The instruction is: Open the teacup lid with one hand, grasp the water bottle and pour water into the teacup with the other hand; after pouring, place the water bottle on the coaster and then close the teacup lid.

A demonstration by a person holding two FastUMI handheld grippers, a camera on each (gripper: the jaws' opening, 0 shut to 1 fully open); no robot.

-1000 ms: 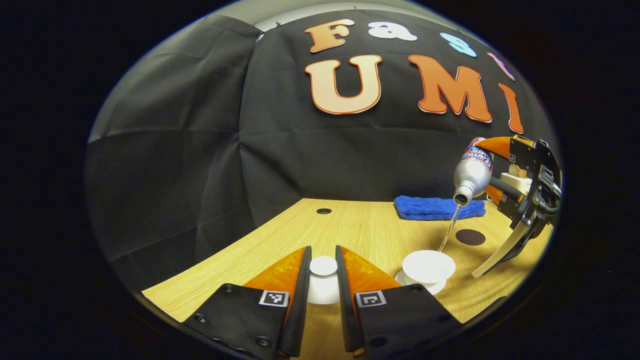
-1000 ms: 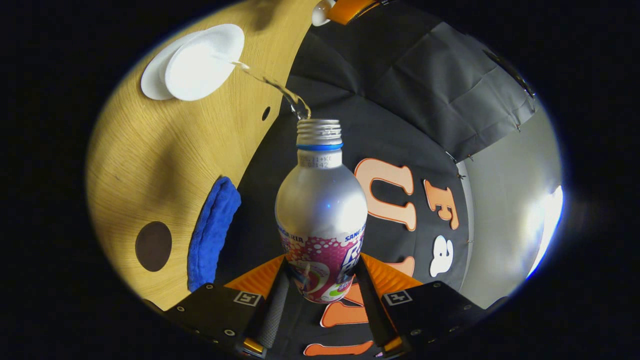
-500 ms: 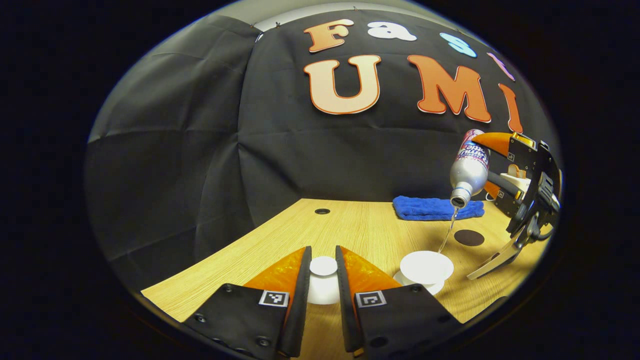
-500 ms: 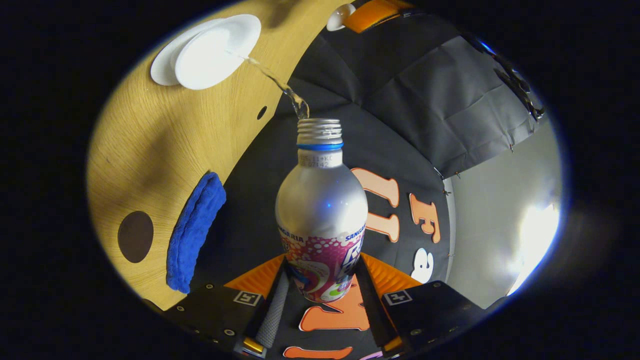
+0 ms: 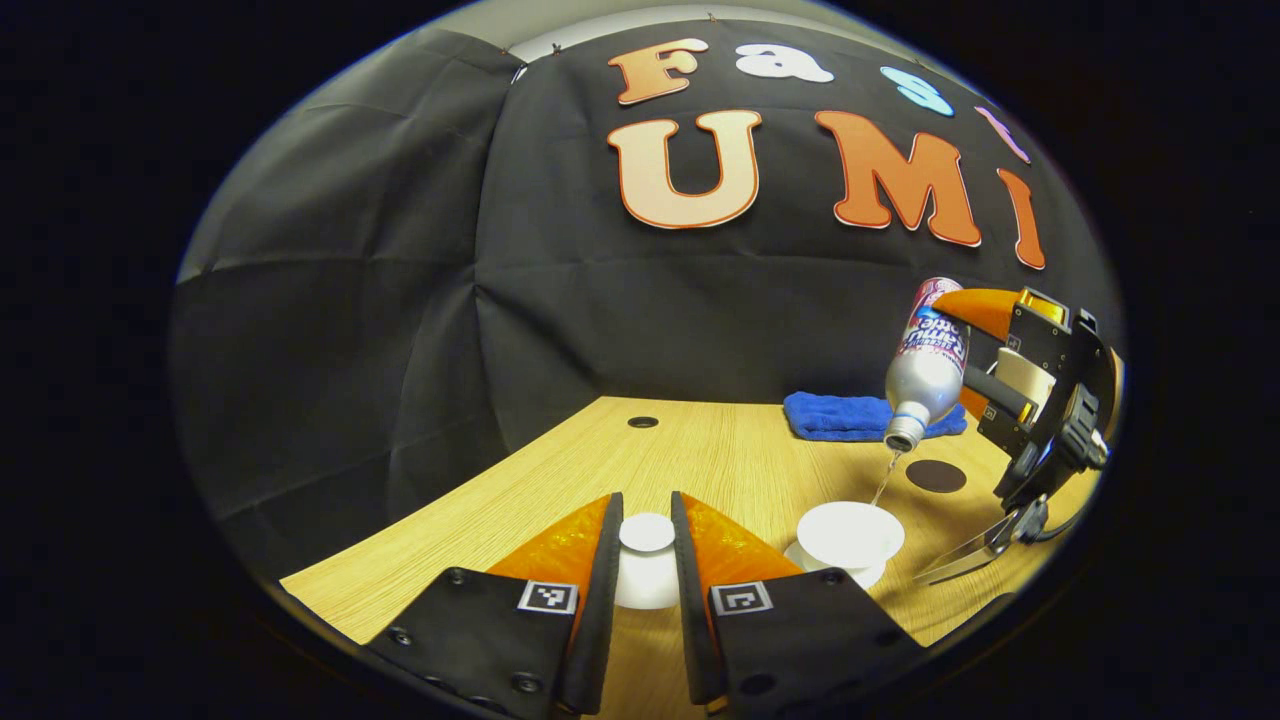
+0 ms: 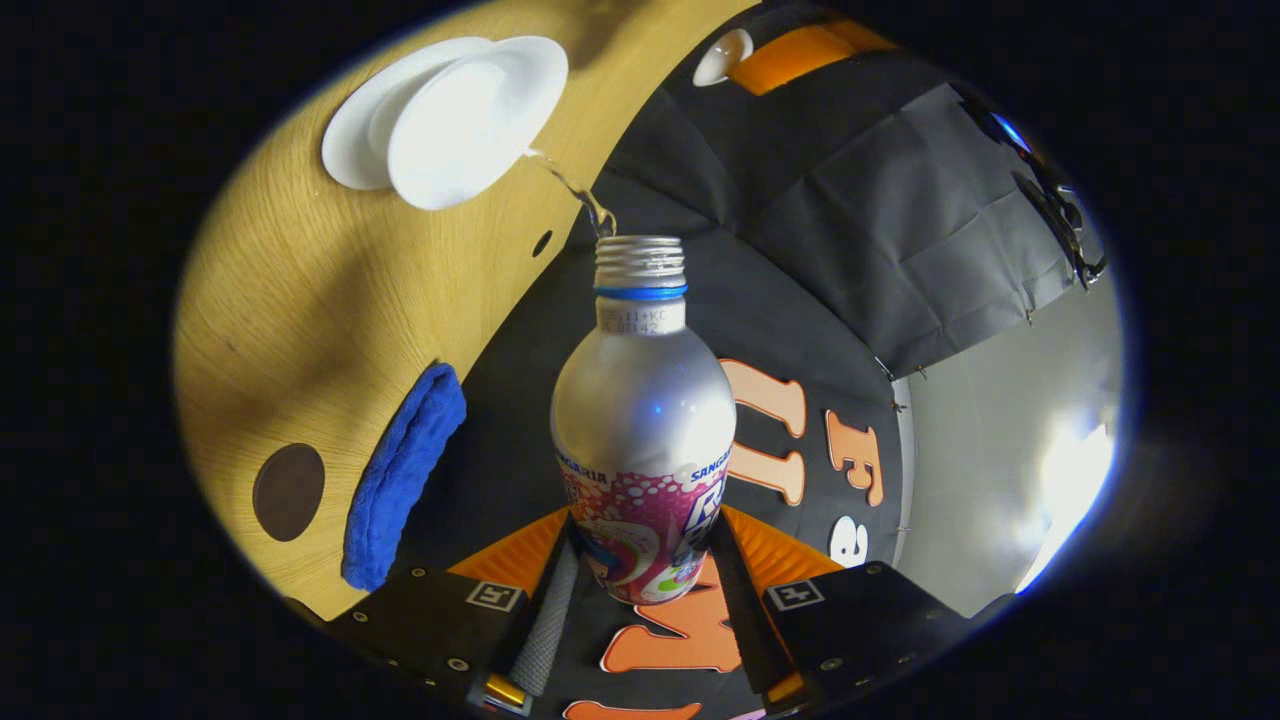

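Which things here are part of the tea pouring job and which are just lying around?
In use: water bottle, teacup, lid, coaster, left gripper, right gripper.
Lying about: blue cloth, saucer.

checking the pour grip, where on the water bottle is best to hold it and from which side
Grip the water bottle on its wide lower body, side-on, one finger on each flank, as the right gripper does. That part is straight-sided and broad; the shoulder tapers to a narrow threaded neck, which must stay free to pour into the teacup.
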